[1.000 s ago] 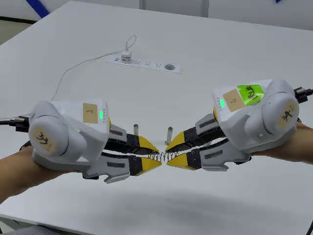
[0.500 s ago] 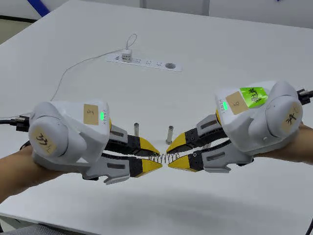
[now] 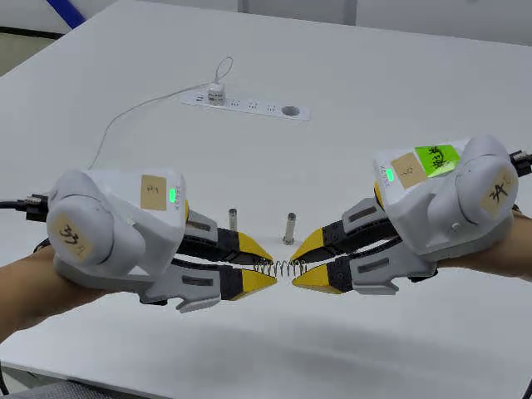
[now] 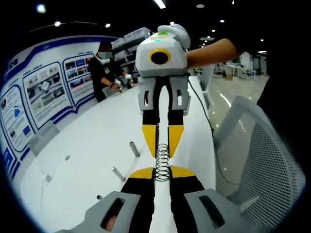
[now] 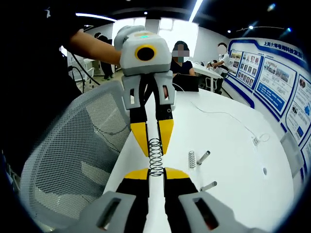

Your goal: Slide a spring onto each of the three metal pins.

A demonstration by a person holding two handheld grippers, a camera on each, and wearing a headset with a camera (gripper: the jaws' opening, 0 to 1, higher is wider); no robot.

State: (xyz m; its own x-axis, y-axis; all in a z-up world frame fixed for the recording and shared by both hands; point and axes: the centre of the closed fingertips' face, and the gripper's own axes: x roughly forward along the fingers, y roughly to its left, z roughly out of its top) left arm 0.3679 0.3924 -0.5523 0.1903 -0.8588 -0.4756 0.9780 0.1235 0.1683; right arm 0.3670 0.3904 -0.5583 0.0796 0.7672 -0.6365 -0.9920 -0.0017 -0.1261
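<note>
Info boards (image 4: 29,111) w/ blue frames ran along a curved wall (image 4: 53,133). Ceiling (image 4: 121,14) was dark w/ spotlights (image 4: 57,23) & a strip lamp (image 5: 197,9). Big white table (image 3: 374,75) carried a power strip (image 3: 245,108) w/ thin white cable (image 3: 133,112). Grey mesh chair (image 4: 262,160) stood at table edge. Ppl (image 5: 182,68) were in bkgd.
</note>
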